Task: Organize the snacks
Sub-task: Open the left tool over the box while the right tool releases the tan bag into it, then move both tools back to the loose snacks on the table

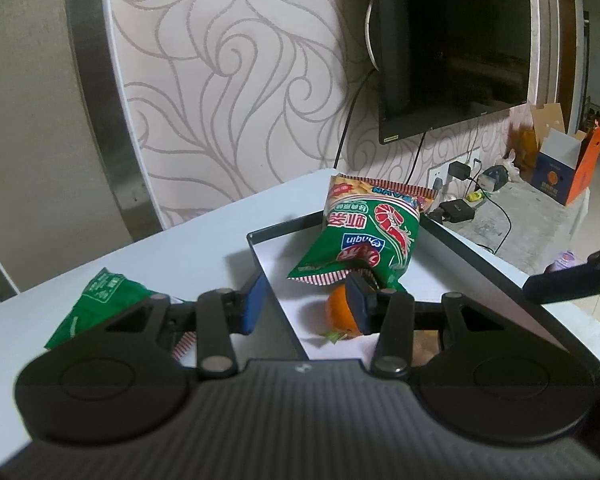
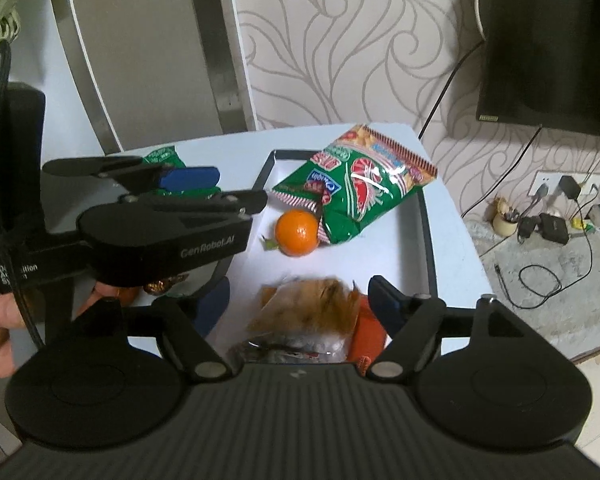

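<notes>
**Both grippers spread over the snack tray, nothing held**

Our left gripper (image 1: 306, 304) is spread wide, fingers straddling the tray's near-left wall, nothing between them. One blue pad sits just in front of the orange (image 1: 340, 312), near the bottom corner of the prawn cracker bag (image 1: 360, 236); contact there is unclear. We judge that bag was just set down: it leans against the far corner of the tray (image 2: 428, 232), top edge poking past the rim.

Our right gripper (image 2: 300, 304) is also spread and empty, hovering above the wrapped snacks (image 2: 308, 312) at the tray's near end. These are blurred and partly cut off by the gripper body, so we can't say what they are or how many.

A second green packet (image 1: 96, 308) lies outside the tray on the table (image 1: 180, 240), partly hidden behind the left gripper; likely the next pick. A gold-wrapped candy (image 2: 166, 284) peeks out under the left gripper in the right wrist view, mostly hidden. A small green scrap lies beside the orange, too small to identify.
</notes>
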Motion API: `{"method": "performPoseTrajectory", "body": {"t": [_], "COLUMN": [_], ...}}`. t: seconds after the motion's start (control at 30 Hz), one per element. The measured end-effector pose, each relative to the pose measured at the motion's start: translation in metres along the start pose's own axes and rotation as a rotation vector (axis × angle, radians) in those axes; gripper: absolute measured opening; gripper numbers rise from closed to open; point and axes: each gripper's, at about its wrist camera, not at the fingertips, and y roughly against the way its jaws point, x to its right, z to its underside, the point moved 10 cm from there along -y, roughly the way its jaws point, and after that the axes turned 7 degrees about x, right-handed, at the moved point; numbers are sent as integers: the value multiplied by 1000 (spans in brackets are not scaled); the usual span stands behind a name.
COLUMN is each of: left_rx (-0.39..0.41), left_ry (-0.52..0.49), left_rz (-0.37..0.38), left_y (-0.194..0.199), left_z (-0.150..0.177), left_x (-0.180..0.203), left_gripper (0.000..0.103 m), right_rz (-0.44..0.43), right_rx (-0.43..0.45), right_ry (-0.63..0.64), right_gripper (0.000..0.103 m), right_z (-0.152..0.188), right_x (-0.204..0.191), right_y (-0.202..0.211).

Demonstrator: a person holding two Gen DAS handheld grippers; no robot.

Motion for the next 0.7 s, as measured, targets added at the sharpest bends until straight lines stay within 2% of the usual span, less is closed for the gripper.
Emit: {"method": "performPoseTrajectory", "body": {"t": [0.4,0.7], "left_rx": [21,34], "left_ry": [12,39], "left_rz": [23,-14], "left_y": [20,45], "left_z": [-1,6], "left_x": [-4,-41], "left_gripper": [47,47], "right_rz": [25,-1], "right_rx": [49,47], "right_ry": [19,39], "right_gripper": [80,83], "right_z": [-5,-2], "right_x": [-17,-56], "right_y": [28,34]}}
